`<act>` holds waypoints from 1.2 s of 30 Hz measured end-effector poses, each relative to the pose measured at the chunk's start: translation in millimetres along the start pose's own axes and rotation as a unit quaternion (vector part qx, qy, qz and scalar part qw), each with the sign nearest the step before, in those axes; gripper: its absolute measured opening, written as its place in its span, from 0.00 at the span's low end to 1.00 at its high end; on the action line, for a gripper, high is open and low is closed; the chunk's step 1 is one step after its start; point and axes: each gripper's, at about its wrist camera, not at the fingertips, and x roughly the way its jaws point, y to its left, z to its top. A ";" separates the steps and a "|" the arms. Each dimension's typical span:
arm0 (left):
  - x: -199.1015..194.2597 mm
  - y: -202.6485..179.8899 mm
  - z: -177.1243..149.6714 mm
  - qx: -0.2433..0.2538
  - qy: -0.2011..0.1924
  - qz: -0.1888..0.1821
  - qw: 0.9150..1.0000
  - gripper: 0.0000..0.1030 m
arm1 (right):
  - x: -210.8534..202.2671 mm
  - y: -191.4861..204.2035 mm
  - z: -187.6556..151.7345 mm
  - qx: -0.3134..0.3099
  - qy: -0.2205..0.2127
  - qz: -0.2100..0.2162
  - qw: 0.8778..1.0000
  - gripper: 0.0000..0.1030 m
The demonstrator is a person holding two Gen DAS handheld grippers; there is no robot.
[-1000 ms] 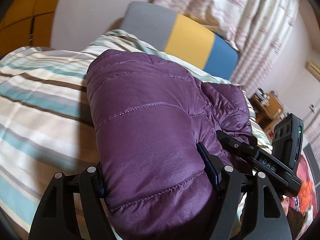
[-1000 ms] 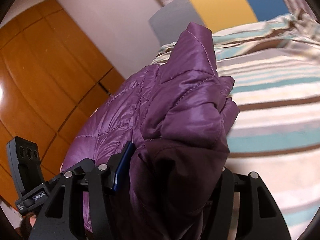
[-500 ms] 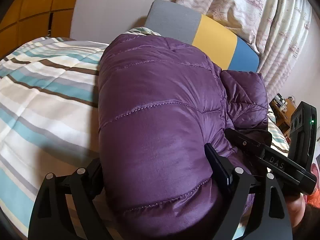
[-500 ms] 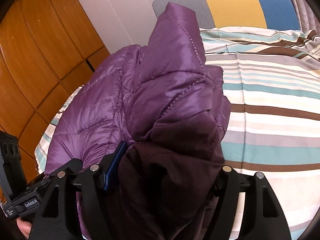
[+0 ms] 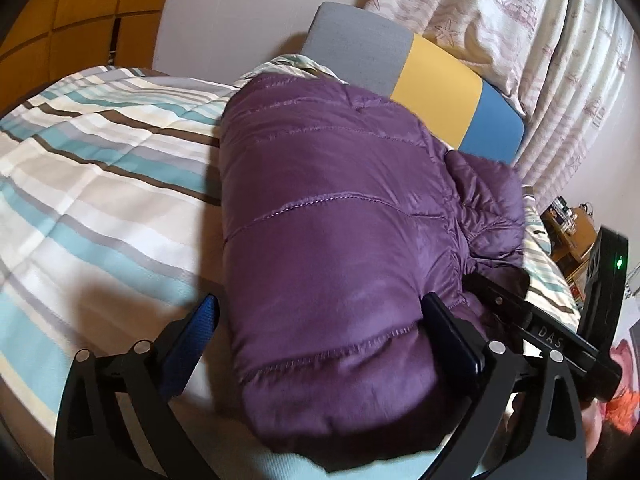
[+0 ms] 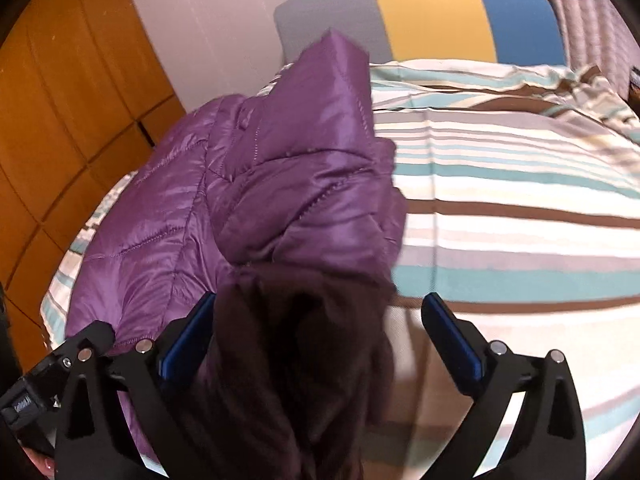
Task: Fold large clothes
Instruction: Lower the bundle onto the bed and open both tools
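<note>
Both jaws opening now: the left gripper (image 5: 320,320) and right gripper (image 6: 318,316), clamped a second ago, release the purple puffer jacket (image 5: 340,220) onto the striped duvet (image 5: 100,168).

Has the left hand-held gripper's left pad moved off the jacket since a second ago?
Yes. The left hand-held gripper is opening: its left pad now stands clear of the purple jacket, over the striped bedding.

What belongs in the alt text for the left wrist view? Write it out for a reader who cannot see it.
A folded purple puffer jacket lies on a striped duvet, its near end between the opening jaws of the left hand-held gripper, one blue pad clear of it. The right hand-held gripper's black body is alongside; behind are a grey, yellow and blue headboard and patterned curtains.
</note>
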 end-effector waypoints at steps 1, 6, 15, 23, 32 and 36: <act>-4.5 -0.4 2.1 0.002 -0.005 0.007 1.000 0.97 | -3.7 -2.7 -0.1 0.004 -0.003 -0.002 1.000 0.97; -22.4 -9.2 31.0 0.015 -0.049 0.057 0.997 0.97 | -36.4 -7.3 14.1 0.004 -0.077 -0.051 0.996 0.97; 42.9 -45.9 111.3 0.080 -0.009 0.164 0.983 0.97 | -3.1 -1.4 73.2 -0.028 -0.068 -0.131 0.989 0.98; 103.1 -33.8 94.8 0.104 0.027 0.188 0.976 0.97 | 59.7 -18.7 54.1 -0.038 -0.011 -0.164 0.986 0.98; 123.8 -21.3 90.1 0.090 0.039 0.168 0.981 0.97 | 79.3 -25.4 42.5 -0.057 -0.008 -0.174 0.983 0.97; 106.1 -24.2 89.8 0.093 0.030 0.160 0.982 0.97 | 61.4 -26.0 43.3 -0.067 -0.012 -0.167 0.984 0.98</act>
